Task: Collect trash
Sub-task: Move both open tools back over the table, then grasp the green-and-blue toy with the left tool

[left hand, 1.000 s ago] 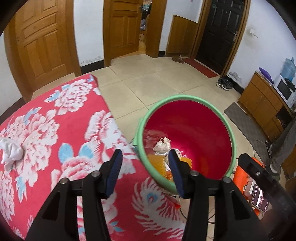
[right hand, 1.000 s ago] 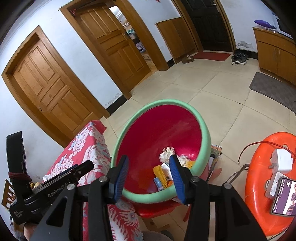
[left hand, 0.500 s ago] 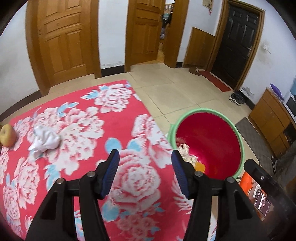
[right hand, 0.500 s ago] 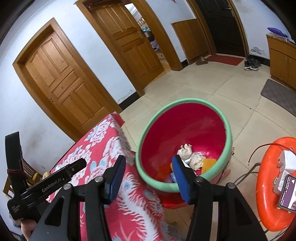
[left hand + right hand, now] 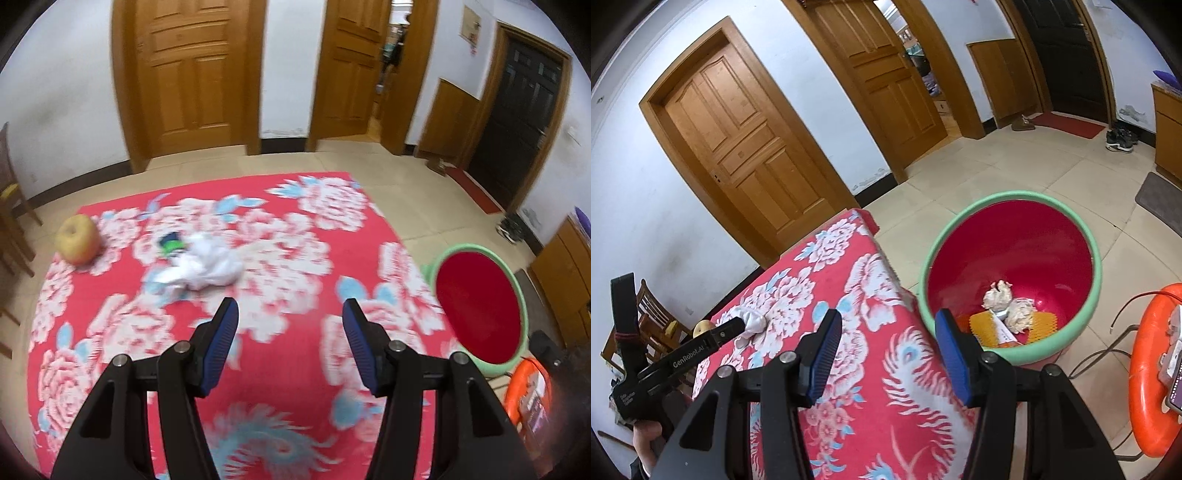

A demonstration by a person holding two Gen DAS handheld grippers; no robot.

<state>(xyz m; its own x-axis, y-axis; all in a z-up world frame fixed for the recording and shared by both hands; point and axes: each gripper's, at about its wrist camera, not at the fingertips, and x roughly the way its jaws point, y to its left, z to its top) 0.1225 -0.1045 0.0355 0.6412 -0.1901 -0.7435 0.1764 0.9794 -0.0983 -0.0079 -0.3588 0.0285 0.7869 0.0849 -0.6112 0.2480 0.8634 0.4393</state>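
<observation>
A crumpled white tissue [image 5: 201, 267] lies on the red floral tablecloth [image 5: 280, 354], with a small green and blue scrap [image 5: 170, 245] beside it. My left gripper [image 5: 290, 325] is open and empty, above the cloth, a little nearer than the tissue. A red bin with a green rim [image 5: 480, 306] stands off the table's right edge. In the right wrist view the bin [image 5: 1067, 218] holds crumpled paper balls [image 5: 997, 295] and orange packaging [image 5: 982, 325]. My right gripper [image 5: 888, 338] is open and empty over the table's edge beside the bin. The tissue [image 5: 751, 319] shows partly behind the left gripper's body.
A yellow apple [image 5: 77, 240] sits at the table's far left. An orange stool [image 5: 1148, 373] with a phone [image 5: 1176, 384] and cable stands right of the bin. Wooden chairs [image 5: 11, 218] stand at the left. Wooden doors [image 5: 192, 74] line the far wall.
My left gripper has swung left from over the bin to over the table, bringing the tissue and apple into view. My right gripper has drawn back a little from the bin.
</observation>
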